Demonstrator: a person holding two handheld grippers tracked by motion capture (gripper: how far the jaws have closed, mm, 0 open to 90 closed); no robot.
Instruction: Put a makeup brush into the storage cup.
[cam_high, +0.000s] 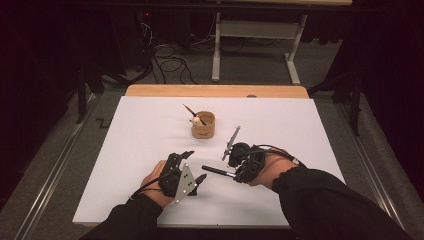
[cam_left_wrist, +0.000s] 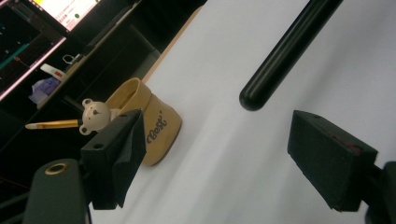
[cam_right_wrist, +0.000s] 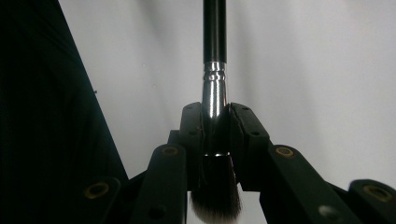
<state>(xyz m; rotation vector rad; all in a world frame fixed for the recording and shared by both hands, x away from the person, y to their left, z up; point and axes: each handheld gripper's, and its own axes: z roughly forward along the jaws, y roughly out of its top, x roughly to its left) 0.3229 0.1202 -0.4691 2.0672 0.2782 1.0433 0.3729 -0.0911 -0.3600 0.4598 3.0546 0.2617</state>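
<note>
A black-handled makeup brush (cam_high: 217, 171) is held level over the white mat, and my right gripper (cam_high: 238, 174) is shut on its silver ferrule (cam_right_wrist: 215, 88). The bristles (cam_right_wrist: 217, 198) stick out behind the pads. The handle's rounded end (cam_left_wrist: 254, 98) points at my left gripper (cam_high: 195, 166), which stands open with nothing between its pads (cam_left_wrist: 322, 149); that end hangs just beyond the jaws. Farther back on the mat stands a tan cup (cam_high: 203, 126), (cam_left_wrist: 156, 128). A pen topped with a small white bear (cam_left_wrist: 93, 114) leans out of it.
The white mat (cam_high: 150, 125) covers most of a wooden table (cam_high: 215, 91). Behind the table are floor cables (cam_high: 170, 62) and a metal desk frame (cam_high: 216, 50). A lit monitor (cam_left_wrist: 28, 46) glows beyond the cup. A dark sleeve (cam_right_wrist: 42, 116) lies beside my right gripper.
</note>
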